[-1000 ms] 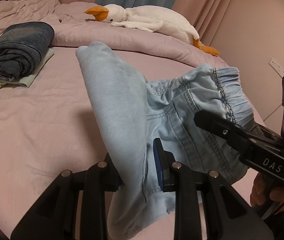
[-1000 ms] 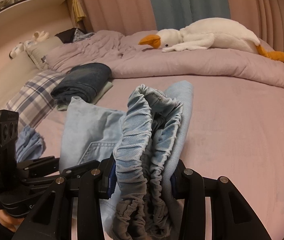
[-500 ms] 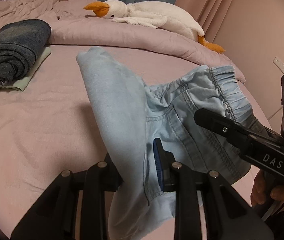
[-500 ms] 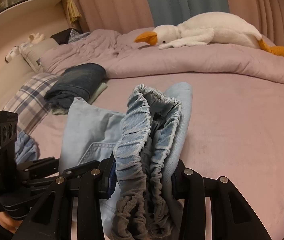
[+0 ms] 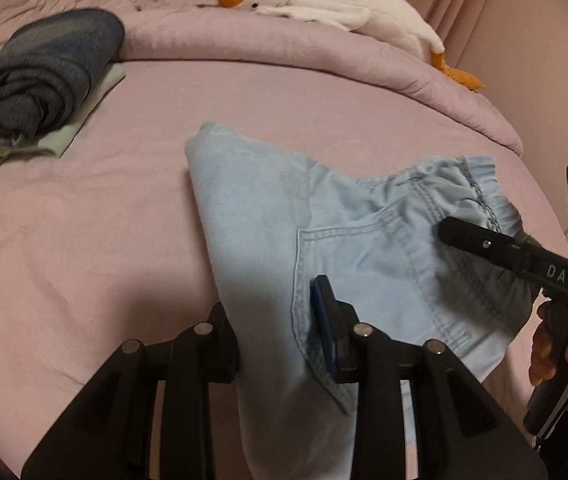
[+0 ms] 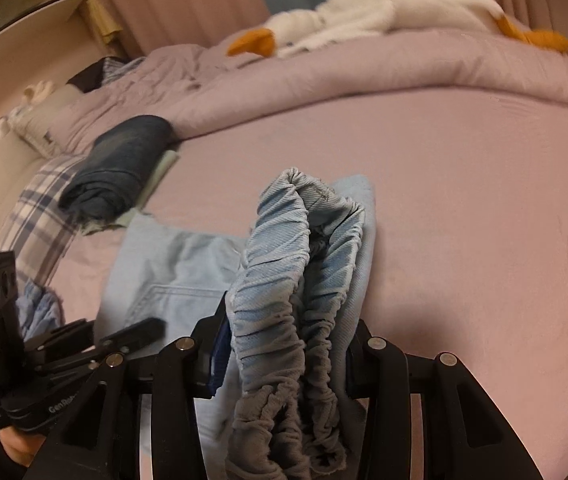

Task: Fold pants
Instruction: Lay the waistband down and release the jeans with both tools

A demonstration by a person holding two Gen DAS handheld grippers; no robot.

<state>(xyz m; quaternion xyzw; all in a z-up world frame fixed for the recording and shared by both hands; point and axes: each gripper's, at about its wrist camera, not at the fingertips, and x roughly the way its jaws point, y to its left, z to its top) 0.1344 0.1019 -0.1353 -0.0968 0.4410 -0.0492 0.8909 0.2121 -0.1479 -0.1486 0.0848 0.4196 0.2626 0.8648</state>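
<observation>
Light blue denim pants (image 5: 251, 208), folded over, hang low over the pink bed sheet (image 5: 83, 240) between both grippers. My left gripper (image 5: 275, 332) has the leg fabric and pocket edge between its pads, and its jaws are opening; the cloth still fills the gap. My right gripper (image 6: 288, 352) is shut on the bunched elastic waistband (image 6: 275, 280). In the left wrist view the right gripper (image 5: 456, 232) reaches in from the right onto the waistband, with a hand (image 5: 556, 352) on its handle. In the right wrist view the left gripper (image 6: 139, 332) sits low left beside the pants (image 6: 171, 272).
A stack of folded dark blue clothes (image 5: 39, 76) lies at the left on the bed, also seen as the dark stack (image 6: 123, 160). A white goose plush (image 5: 324, 4) rests on the rolled duvet (image 5: 284, 60) at the back. A plaid pillow (image 6: 39, 208) lies far left.
Both grippers have come down and forward with the pants, which now hang closer to the sheet. The right wrist view has rolled and blurred. The left jaws stand slightly wider.
</observation>
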